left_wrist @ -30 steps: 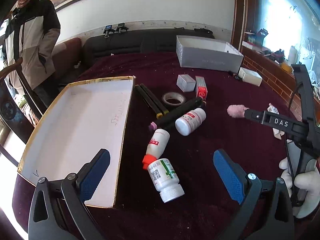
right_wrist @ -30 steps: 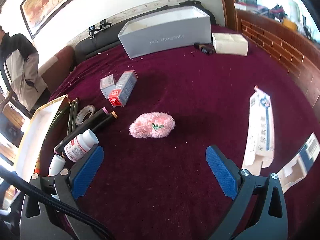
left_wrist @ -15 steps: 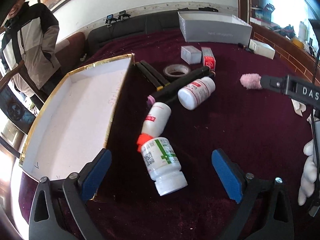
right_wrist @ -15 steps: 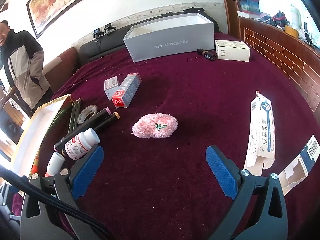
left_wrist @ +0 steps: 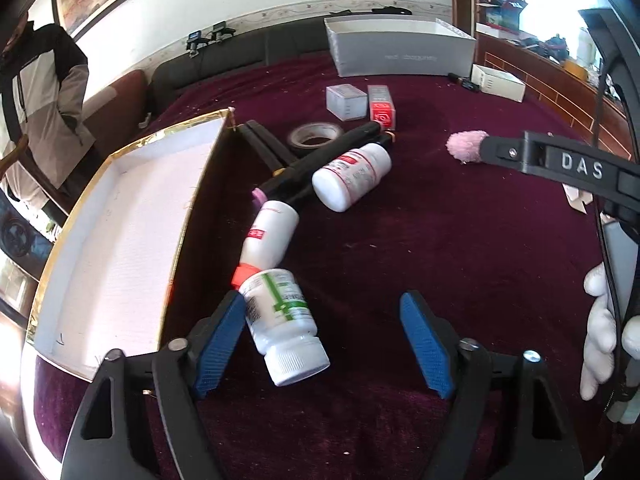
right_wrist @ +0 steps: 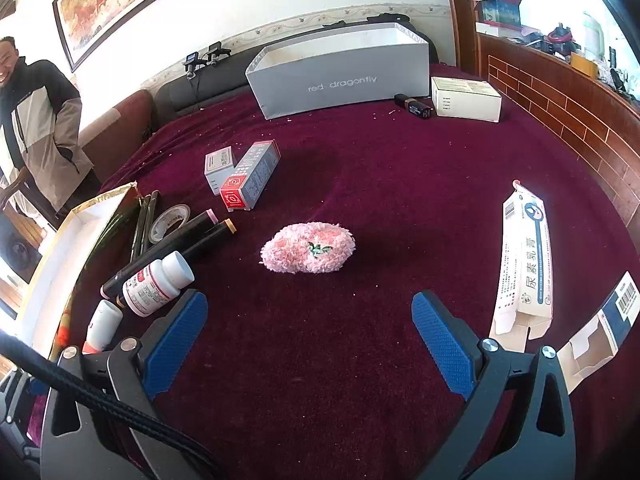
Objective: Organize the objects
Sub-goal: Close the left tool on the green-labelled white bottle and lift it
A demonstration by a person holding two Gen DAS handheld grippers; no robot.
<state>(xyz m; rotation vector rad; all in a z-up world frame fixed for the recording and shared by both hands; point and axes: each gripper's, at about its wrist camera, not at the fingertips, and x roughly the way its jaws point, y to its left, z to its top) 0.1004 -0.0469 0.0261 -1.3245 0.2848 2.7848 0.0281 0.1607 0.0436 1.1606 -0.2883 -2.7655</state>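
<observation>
My left gripper (left_wrist: 326, 344) is open, its jaws around a white pill bottle with a green label (left_wrist: 284, 320) lying on the maroon cloth; the left pad (left_wrist: 220, 338) is close to or touching the bottle. Behind it lie a white bottle with an orange cap (left_wrist: 268, 236), a red-labelled white bottle (left_wrist: 352, 176), black markers (left_wrist: 320, 160) and a tape roll (left_wrist: 316, 136). A gold-edged white box lid (left_wrist: 120, 232) lies to the left. My right gripper (right_wrist: 308, 340) is open and empty, in front of a pink fluffy pad (right_wrist: 308, 246).
A grey shoe box (right_wrist: 340, 72) and a white carton (right_wrist: 466, 98) stand at the back. Two small cartons (right_wrist: 240, 174) lie mid-table. Flattened medicine cartons (right_wrist: 524, 264) lie at the right. A person (right_wrist: 36, 120) stands at the far left.
My left gripper has moved forward and down so the green-label bottle now lies between its jaws, which have narrowed. The right gripper has barely moved.
</observation>
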